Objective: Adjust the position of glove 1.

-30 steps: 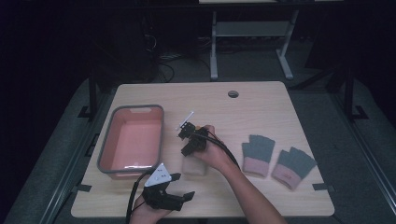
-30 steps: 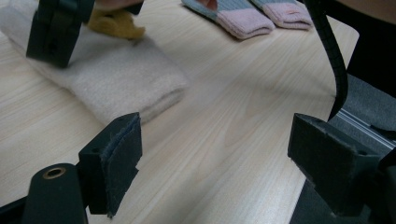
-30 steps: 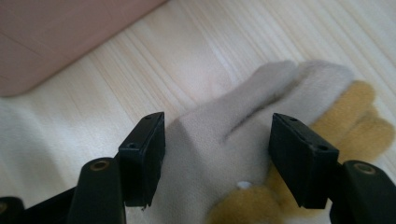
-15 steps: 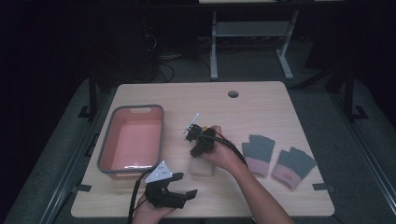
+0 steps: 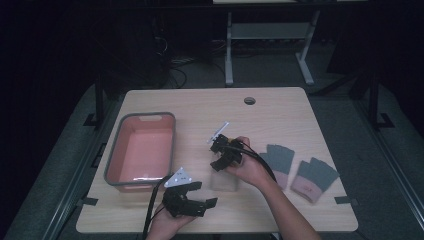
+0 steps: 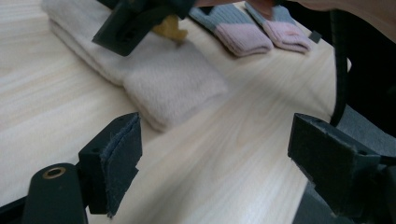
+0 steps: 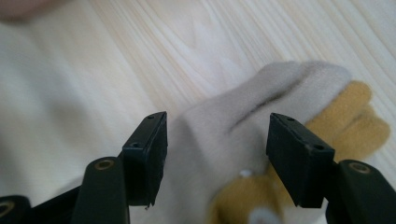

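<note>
I am holding my right gripper released over the cream glove, whose beige and mustard fabric is lying between and just beyond the spread jaws on the wooden table. My left gripper is hovering released near the table's front edge, the folded glove lying ahead of it.
</note>
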Tool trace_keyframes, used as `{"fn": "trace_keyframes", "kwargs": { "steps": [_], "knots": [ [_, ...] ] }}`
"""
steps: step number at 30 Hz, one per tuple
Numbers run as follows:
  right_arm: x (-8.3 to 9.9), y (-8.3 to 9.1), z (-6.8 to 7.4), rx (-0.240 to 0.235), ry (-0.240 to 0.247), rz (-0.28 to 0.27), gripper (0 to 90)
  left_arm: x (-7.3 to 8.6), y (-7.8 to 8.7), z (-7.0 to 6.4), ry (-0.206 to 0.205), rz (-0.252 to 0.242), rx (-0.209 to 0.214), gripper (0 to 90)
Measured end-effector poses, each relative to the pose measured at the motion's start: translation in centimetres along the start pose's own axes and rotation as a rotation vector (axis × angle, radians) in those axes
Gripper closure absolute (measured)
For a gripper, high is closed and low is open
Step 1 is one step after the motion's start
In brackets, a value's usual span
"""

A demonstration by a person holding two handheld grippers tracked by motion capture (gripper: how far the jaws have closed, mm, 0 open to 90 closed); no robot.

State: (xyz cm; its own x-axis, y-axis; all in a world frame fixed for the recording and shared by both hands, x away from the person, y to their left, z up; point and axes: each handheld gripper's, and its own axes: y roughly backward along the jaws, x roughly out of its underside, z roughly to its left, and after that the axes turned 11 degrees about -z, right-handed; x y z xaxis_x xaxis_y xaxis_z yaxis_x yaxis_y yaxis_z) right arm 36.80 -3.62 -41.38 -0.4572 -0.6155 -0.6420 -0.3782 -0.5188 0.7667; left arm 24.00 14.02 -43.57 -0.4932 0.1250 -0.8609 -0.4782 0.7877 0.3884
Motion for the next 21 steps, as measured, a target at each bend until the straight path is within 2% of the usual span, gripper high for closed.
{"fn": "trace_keyframes", "kwargs": {
  "steps": [2,4,7,9,14,19,21],
  "knots": [
    [0.4,0.9,-0.2,-0.003,-0.028,-0.025,36.4,-0.4,-0.6,0.0,0.021,0.003,-0.002,17.6],
    [0.9,1.8,-0.4,-0.019,-0.082,-0.051,36.0,-0.8,-1.2,0.2,0.032,0.009,-0.005,17.6],
    [1.8,2.8,-0.8,-0.021,-0.125,-0.067,35.1,-1.1,-2.0,0.7,0.020,0.031,-0.022,17.7],
    [2.5,3.3,-1.1,-0.021,-0.163,-0.083,34.8,-1.4,-2.6,1.1,0.026,0.047,-0.032,17.8],
    [4.0,4.3,-1.8,-0.031,-0.244,-0.114,34.3,-1.8,-3.8,2.1,0.091,0.065,-0.028,18.1],
    [5.3,4.7,-2.2,-0.064,-0.318,-0.130,34.3,-2.0,-4.6,2.9,0.148,0.086,-0.030,18.3],
    [5.8,4.7,-2.2,-0.082,-0.353,-0.142,34.3,-2.0,-4.7,3.2,0.165,0.090,-0.035,22.0]
  ]
}}
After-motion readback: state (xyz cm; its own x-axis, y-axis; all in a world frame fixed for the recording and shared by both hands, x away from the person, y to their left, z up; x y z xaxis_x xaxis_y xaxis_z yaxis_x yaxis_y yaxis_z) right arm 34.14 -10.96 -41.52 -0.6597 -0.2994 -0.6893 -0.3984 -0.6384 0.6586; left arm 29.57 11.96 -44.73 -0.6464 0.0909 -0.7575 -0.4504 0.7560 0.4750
